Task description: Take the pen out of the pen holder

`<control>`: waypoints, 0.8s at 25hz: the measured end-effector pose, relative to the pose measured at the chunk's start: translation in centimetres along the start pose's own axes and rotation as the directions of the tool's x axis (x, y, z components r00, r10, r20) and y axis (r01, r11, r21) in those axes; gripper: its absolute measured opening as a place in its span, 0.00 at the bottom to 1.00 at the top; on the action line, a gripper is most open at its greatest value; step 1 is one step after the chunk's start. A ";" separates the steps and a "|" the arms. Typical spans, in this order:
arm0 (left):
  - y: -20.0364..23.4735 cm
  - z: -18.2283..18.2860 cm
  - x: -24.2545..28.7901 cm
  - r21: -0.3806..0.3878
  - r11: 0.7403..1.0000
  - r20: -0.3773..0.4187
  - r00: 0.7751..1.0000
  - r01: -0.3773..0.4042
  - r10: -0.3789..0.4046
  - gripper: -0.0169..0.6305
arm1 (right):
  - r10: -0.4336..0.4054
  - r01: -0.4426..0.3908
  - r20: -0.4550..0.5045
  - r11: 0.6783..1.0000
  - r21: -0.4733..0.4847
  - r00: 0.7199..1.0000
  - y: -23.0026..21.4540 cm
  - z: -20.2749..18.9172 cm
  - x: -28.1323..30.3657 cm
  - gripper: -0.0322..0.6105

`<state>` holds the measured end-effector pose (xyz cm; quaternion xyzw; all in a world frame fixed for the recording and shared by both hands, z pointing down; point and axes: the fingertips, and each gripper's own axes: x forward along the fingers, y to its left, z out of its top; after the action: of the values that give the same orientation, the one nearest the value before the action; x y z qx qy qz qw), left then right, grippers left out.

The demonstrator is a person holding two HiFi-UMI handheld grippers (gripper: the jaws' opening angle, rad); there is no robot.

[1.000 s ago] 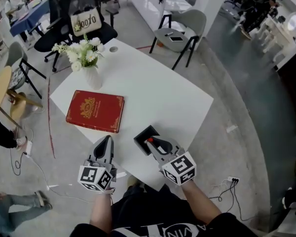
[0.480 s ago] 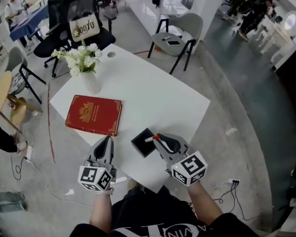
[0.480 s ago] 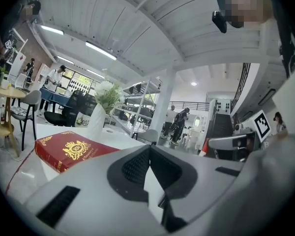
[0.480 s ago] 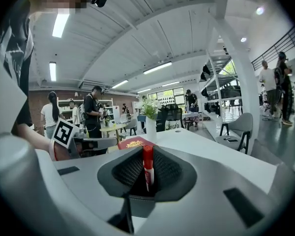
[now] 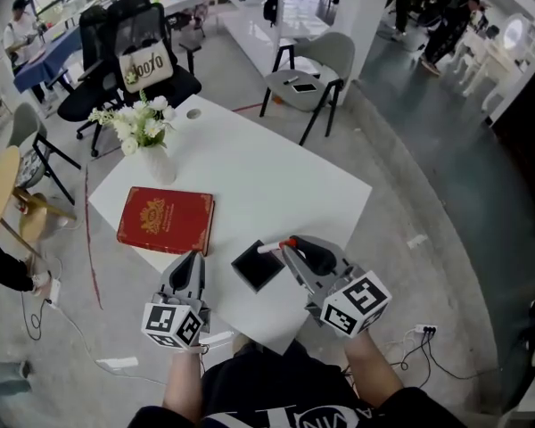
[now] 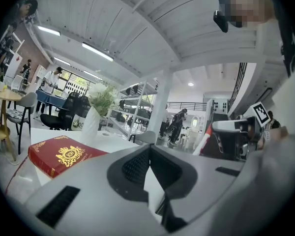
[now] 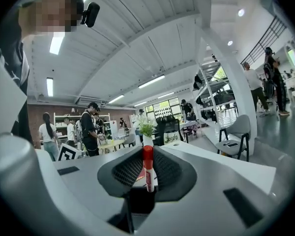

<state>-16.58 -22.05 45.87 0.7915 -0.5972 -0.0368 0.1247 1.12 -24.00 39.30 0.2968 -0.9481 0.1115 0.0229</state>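
Note:
My right gripper [image 5: 286,245] is shut on a white pen with a red cap [image 5: 269,247], holding it near the cap end. In the right gripper view the pen [image 7: 148,173] stands upright between the pads, cap on top. Its lower end hangs just over the square black pen holder [image 5: 256,268], which stands on the white table [image 5: 276,176] near the front edge. Beside the holder, on its left, my left gripper [image 5: 194,257] is shut with nothing in it. In the left gripper view its jaws [image 6: 148,149] meet at the tips and point level across the table.
A red book [image 5: 165,221] lies at the table's left, with a white vase of flowers [image 5: 157,160] behind it. A grey chair [image 5: 314,69] and black office chairs [image 5: 125,38] stand beyond the table. People move about in the background.
My right gripper has risen with the pen, drawing it up out of the holder. The left gripper has hardly moved.

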 end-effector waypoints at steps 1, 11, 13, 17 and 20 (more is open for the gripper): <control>-0.1 0.1 0.0 0.002 1.000 0.001 1.000 0.001 -0.001 0.03 | -0.008 0.008 0.006 1.000 0.001 1.000 -0.2 0.2 -0.2 0.16; 0.1 1.4 0.2 0.020 1.000 0.029 1.000 -0.008 0.007 0.03 | -0.077 0.077 0.024 0.997 -0.012 0.997 -2.5 0.7 -1.1 0.16; 0.0 1.7 0.2 0.022 1.000 0.034 0.999 -0.011 0.010 0.03 | -0.083 0.083 0.026 0.996 -0.013 0.996 -2.9 0.7 -1.2 0.16; 0.0 1.9 0.1 0.025 1.000 0.040 0.999 -0.014 0.013 0.03 | -0.101 0.101 0.022 0.995 -0.018 0.995 -3.5 0.5 -1.4 0.16; 0.1 1.9 0.1 0.025 1.000 0.039 0.999 -0.018 0.017 0.03 | -0.117 0.118 0.011 0.993 -0.033 0.993 -4.0 0.2 -1.5 0.16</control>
<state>-17.05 -22.44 44.11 0.7869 -0.6068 -0.0435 0.1033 4.64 -26.40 39.75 0.3522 -0.9308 0.0929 0.0302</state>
